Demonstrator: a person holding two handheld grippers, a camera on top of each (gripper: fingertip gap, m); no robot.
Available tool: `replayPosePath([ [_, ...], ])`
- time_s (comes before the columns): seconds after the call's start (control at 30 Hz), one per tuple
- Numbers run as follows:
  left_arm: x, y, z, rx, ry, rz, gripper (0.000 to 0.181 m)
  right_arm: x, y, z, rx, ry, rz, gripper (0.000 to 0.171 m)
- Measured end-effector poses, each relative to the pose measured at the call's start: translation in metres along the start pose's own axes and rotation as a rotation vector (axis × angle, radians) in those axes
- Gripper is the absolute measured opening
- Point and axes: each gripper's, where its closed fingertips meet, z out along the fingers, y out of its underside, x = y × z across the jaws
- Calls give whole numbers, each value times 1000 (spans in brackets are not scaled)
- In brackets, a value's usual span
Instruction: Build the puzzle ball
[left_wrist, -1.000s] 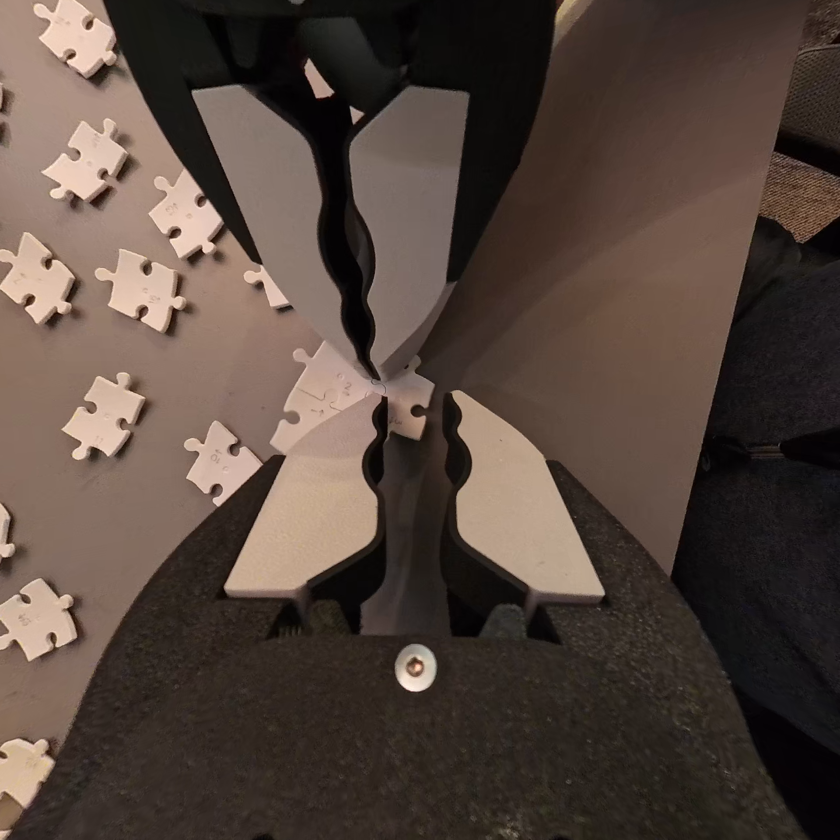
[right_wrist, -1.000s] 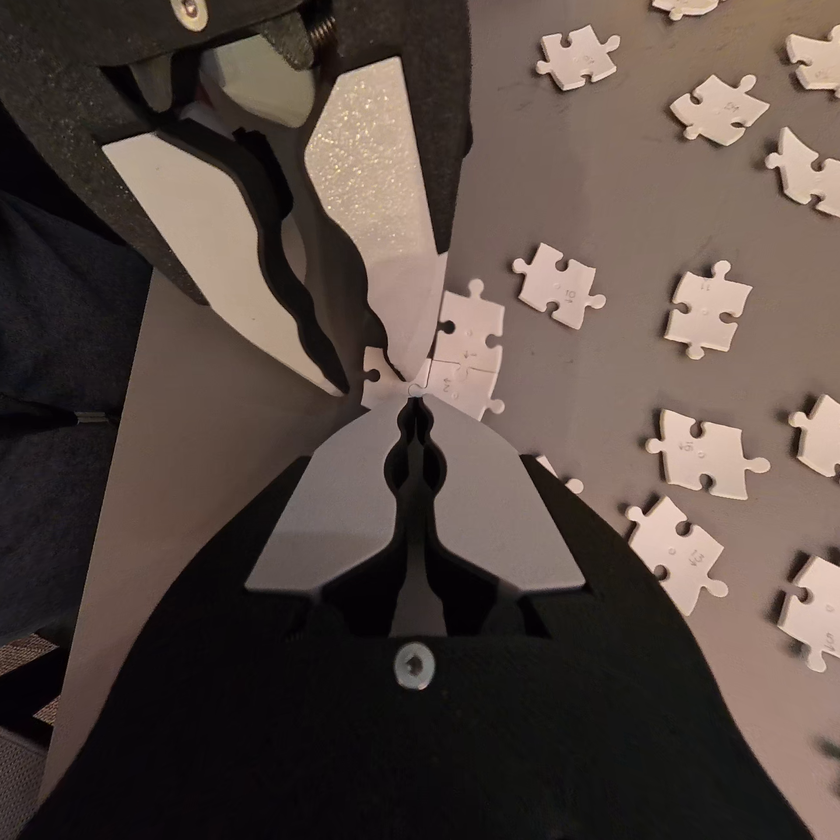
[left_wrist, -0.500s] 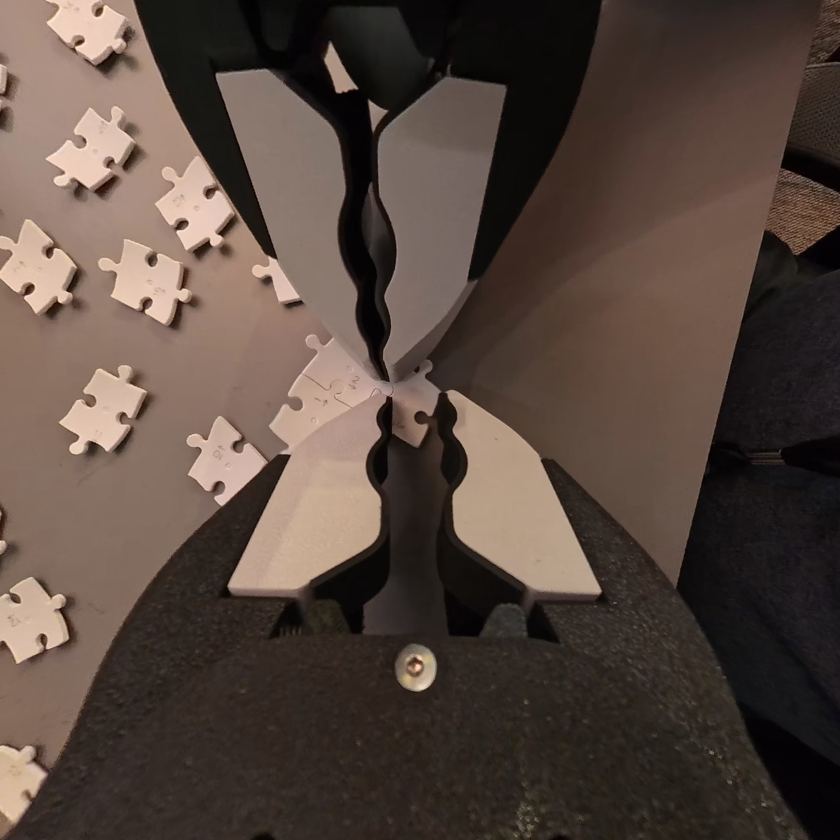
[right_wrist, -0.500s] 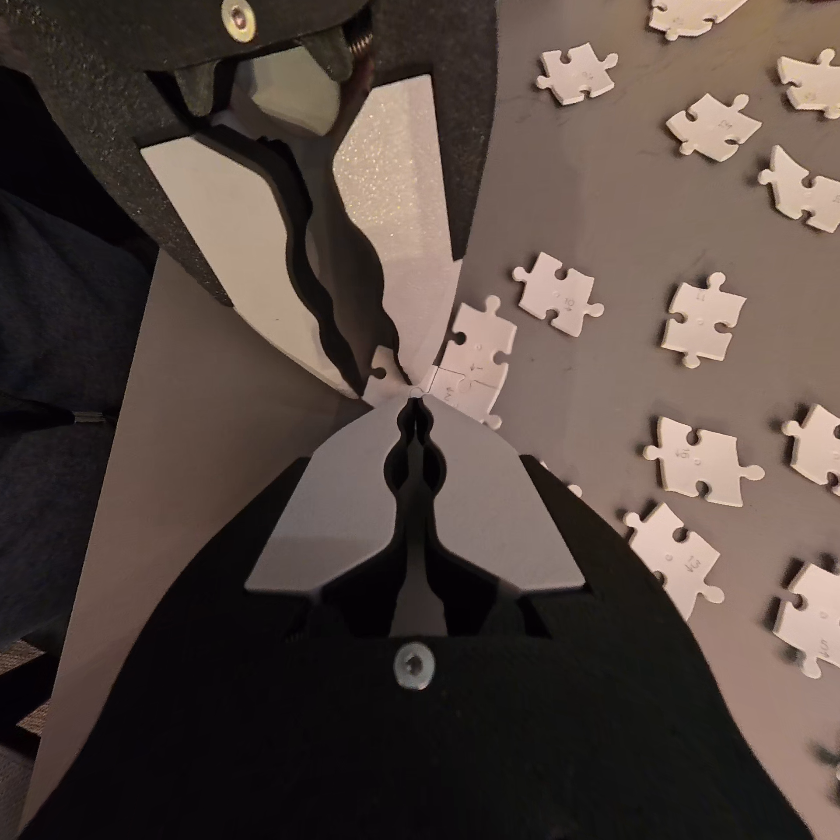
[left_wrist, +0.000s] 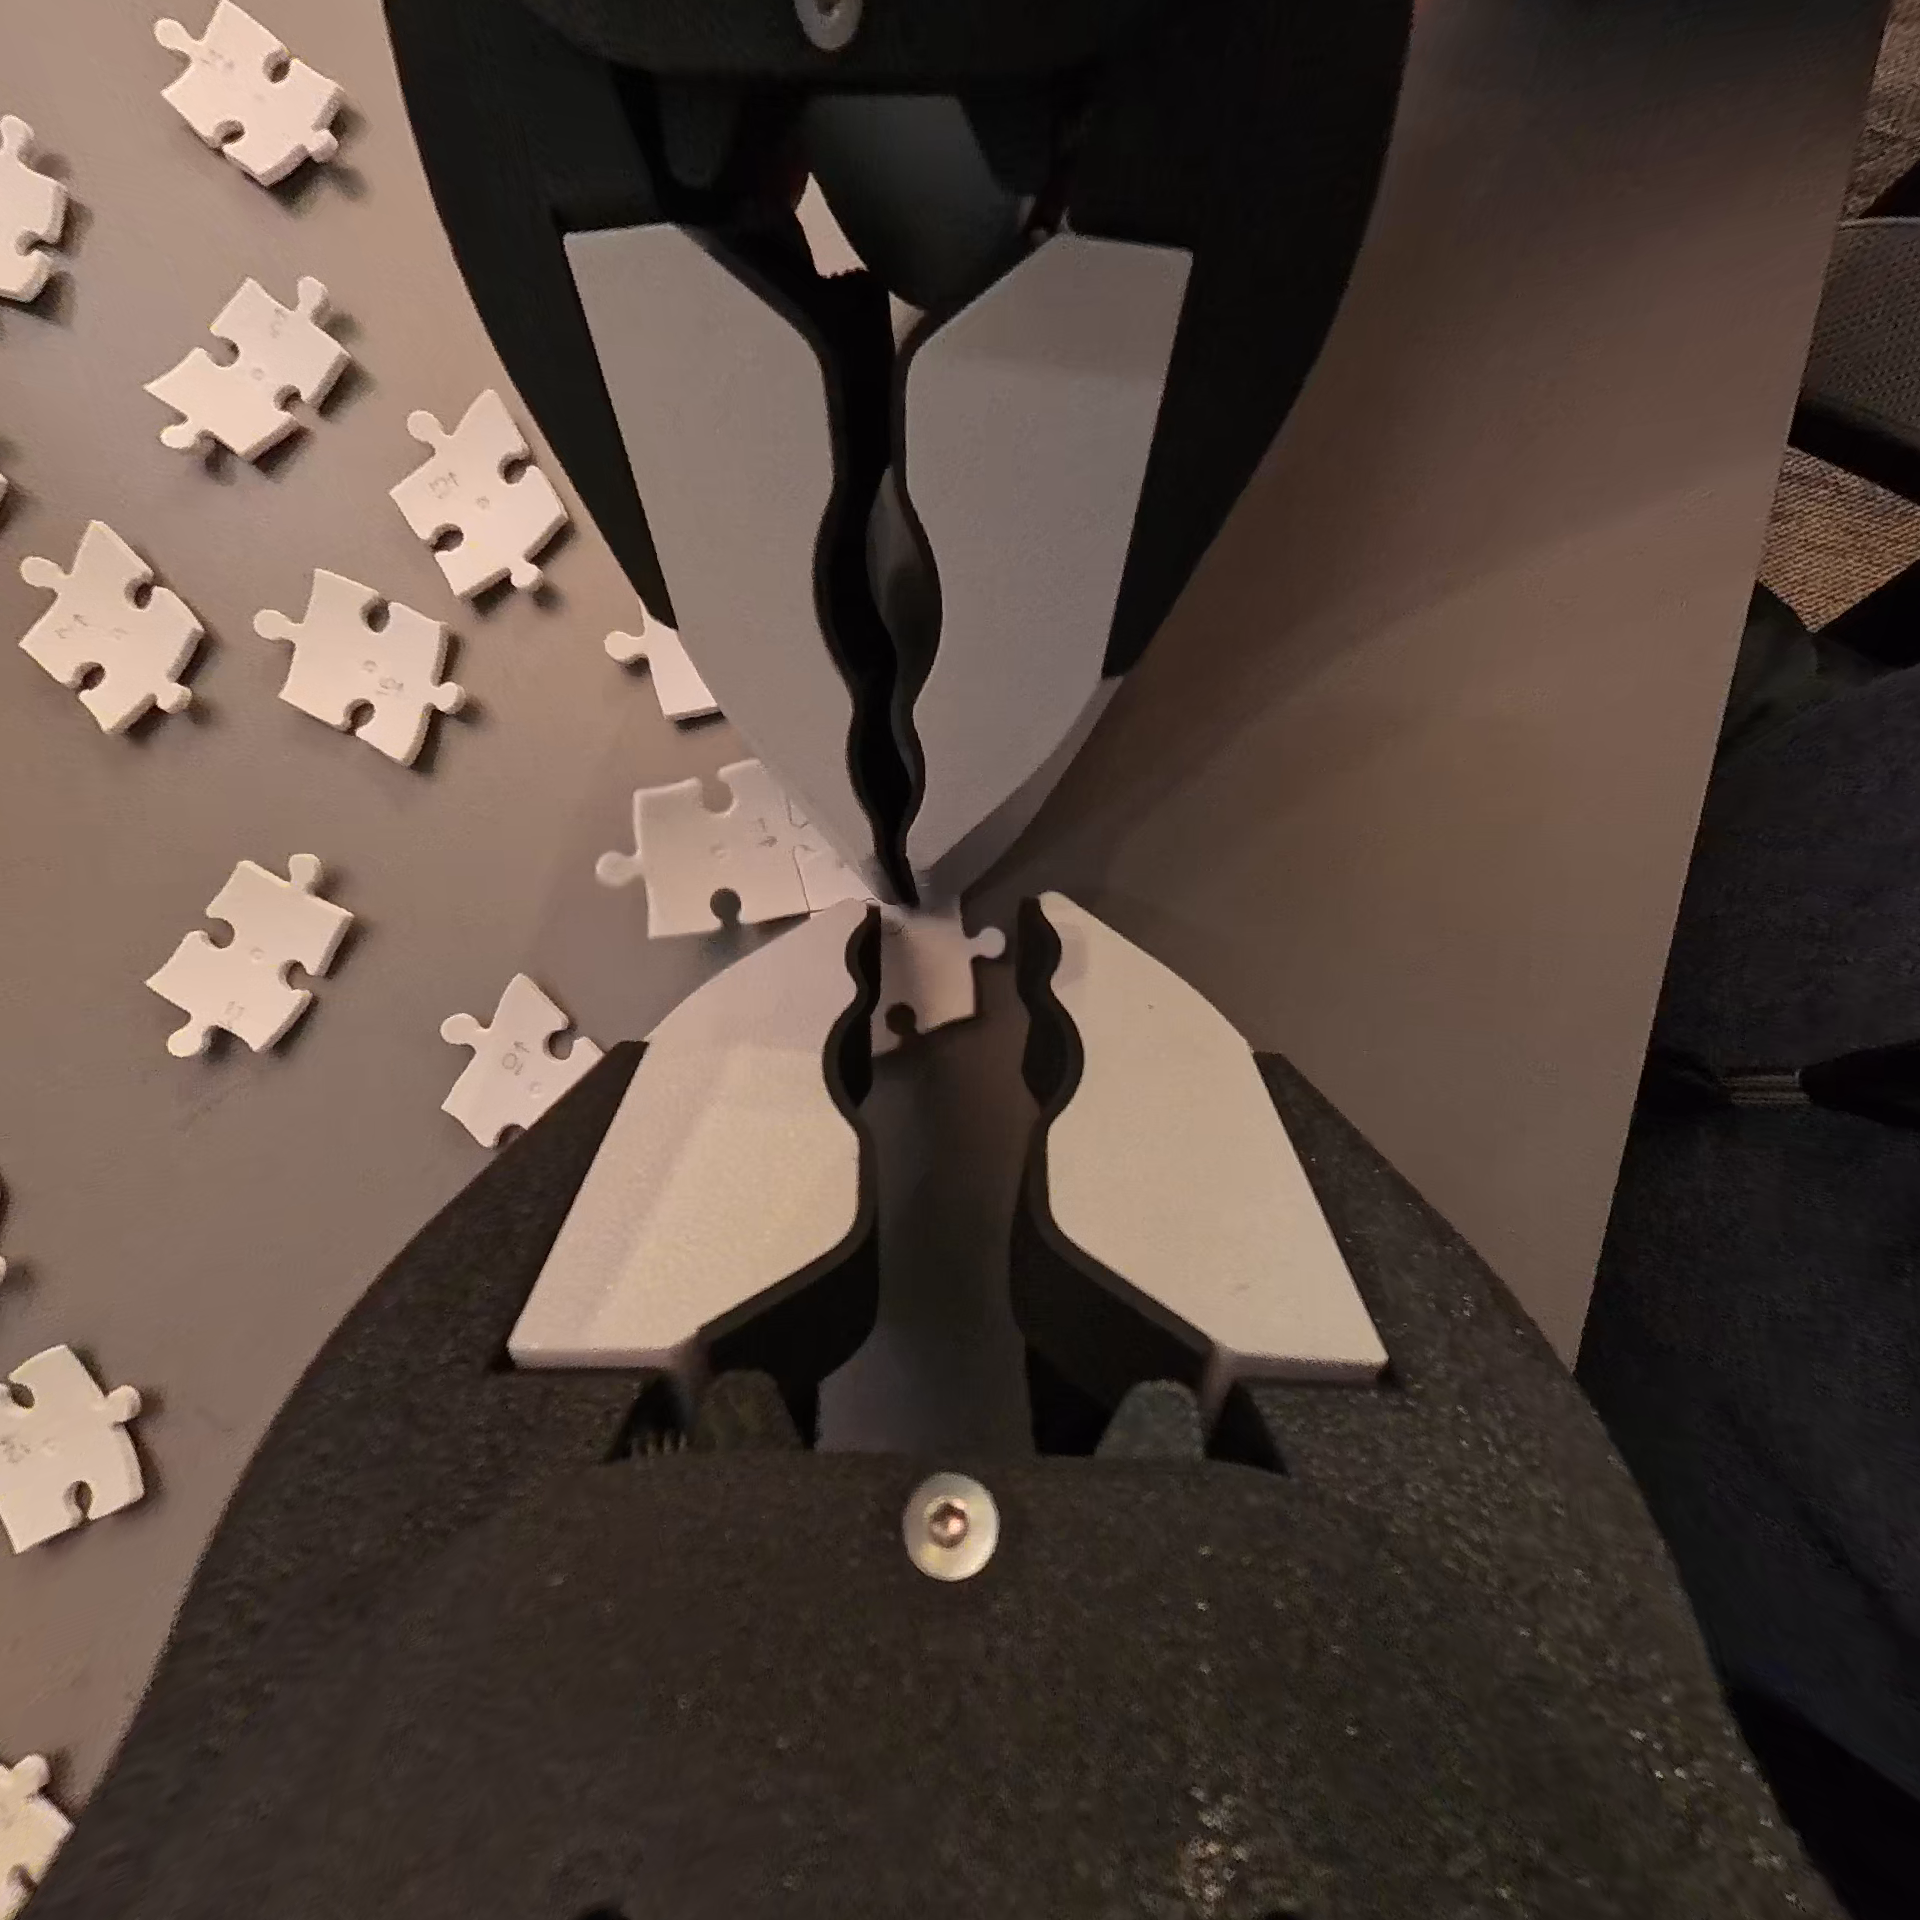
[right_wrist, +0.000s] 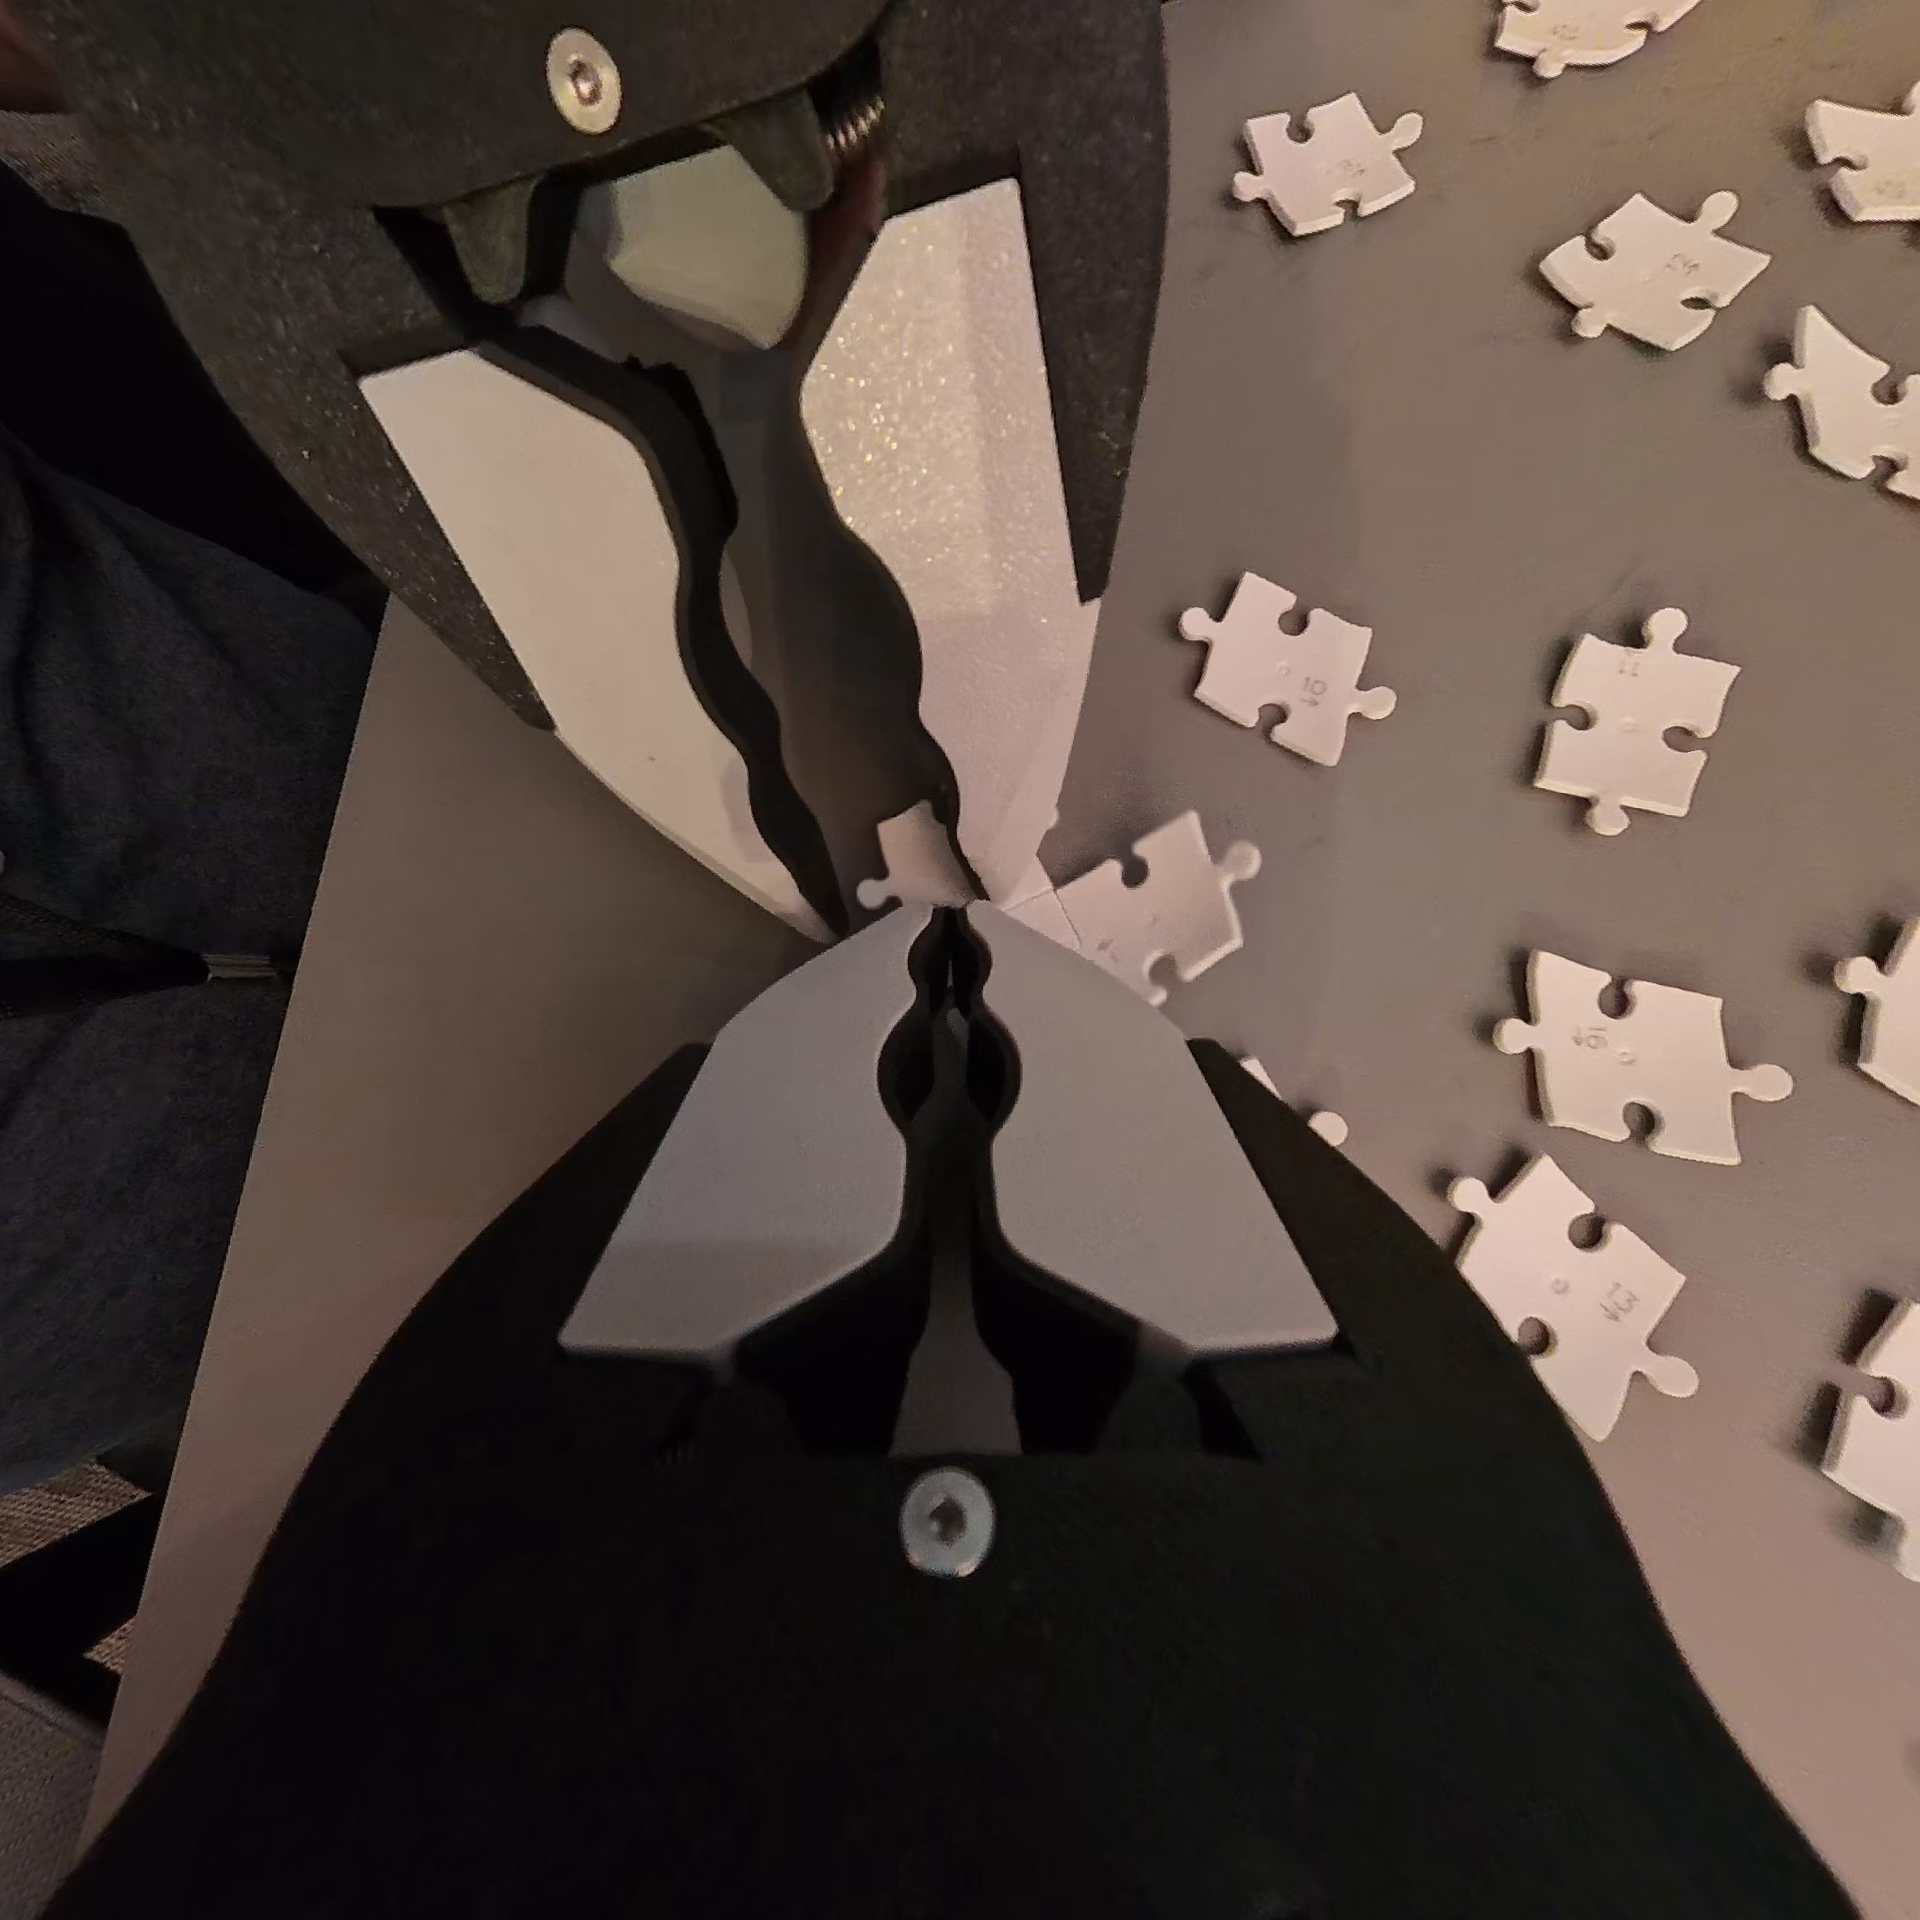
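Left tongs (left_wrist: 945, 925): jaws parted. Right tongs (right_wrist: 948, 920): jaws closed at the tips. Both sets meet tip to tip.

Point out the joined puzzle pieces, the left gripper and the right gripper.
joined puzzle pieces (left_wrist: 727, 857), left wrist view, on the leftmost piece's face.
left gripper (left_wrist: 951, 920), left wrist view, midway between its fingertips.
right gripper (right_wrist: 951, 920), right wrist view, between its closed fingertips.

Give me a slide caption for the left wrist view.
Right gripper pinches joined puzzle pieces between the open left gripper's fingers.

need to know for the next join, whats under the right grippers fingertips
The joined puzzle pieces lie under the right gripper; its fingers cover their join and another loose piece.
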Motion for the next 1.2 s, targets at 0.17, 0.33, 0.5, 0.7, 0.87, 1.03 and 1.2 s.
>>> replayPosePath([
  [0.17,-1,0,1,7,-18,17,24,-1,-1,-2,9,-9,-1,2],
  [0.33,1,-1,0,26,7,-5,27,5,-7,-12,61,3,32,1],
  [0.5,-2,4,-9,33,-14,-35,36,9,-4,-11,49,23,36,1],
  [0.7,-11,16,-26,47,-79,-141,36,10,-10,-8,39,29,40,1],
  [0.87,-13,18,-25,86,-49,-237,36,6,1,-2,-49,27,23,2],
  [1.03,-13,19,-19,81,-4,-280,41,6,2,-2,-44,23,34,2],
  [1.2,-7,16,-16,94,24,-271,41,5,2,-2,-39,20,34,2],
])
